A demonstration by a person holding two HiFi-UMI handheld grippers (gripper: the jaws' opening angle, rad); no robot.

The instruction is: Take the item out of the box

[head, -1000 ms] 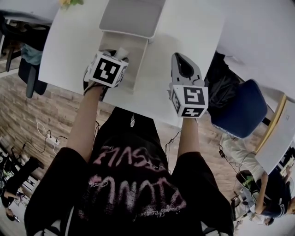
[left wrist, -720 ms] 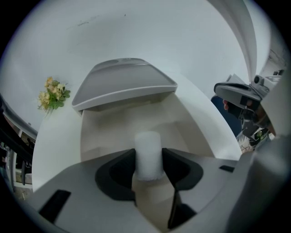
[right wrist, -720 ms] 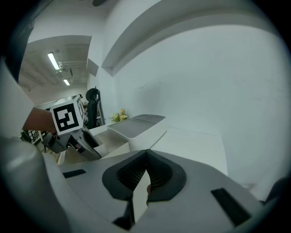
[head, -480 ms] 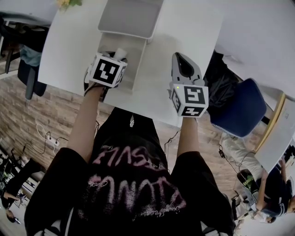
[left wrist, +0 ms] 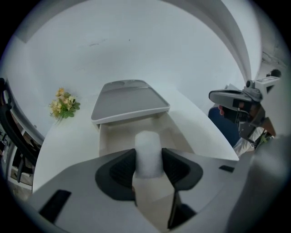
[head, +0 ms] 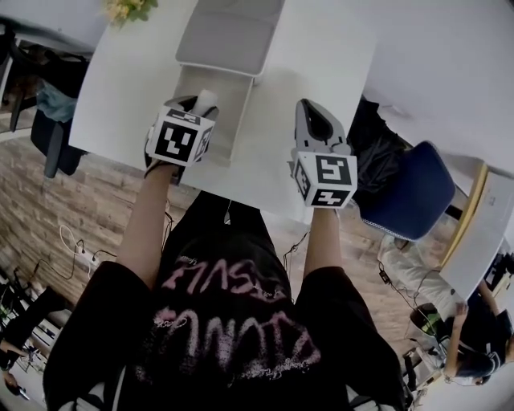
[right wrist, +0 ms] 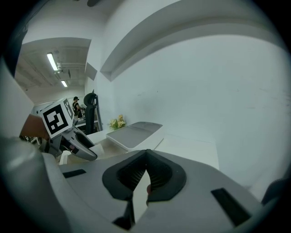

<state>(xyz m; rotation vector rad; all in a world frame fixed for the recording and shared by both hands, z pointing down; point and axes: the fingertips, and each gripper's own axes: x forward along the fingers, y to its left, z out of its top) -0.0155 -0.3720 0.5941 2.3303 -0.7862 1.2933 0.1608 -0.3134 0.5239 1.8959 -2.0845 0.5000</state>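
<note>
A shallow white box stands open on the white table, its grey lid tipped back. My left gripper hangs over the box and points steeply down. Its jaws have just been closing, and the pads now press on a white cylindrical item that stands upright between them, above the box floor. The item's top shows past the marker cube. To the right of the box my right gripper hovers over the table, shut, with nothing in it.
A small bunch of yellow flowers sits at the table's far left corner. A blue chair stands off the table's right side. The table's near edge runs just under both grippers. People stand in the background at the lower right.
The left gripper has drawn back and risen a little over the box with the white item between its jaws. The right gripper has stayed where it was.
</note>
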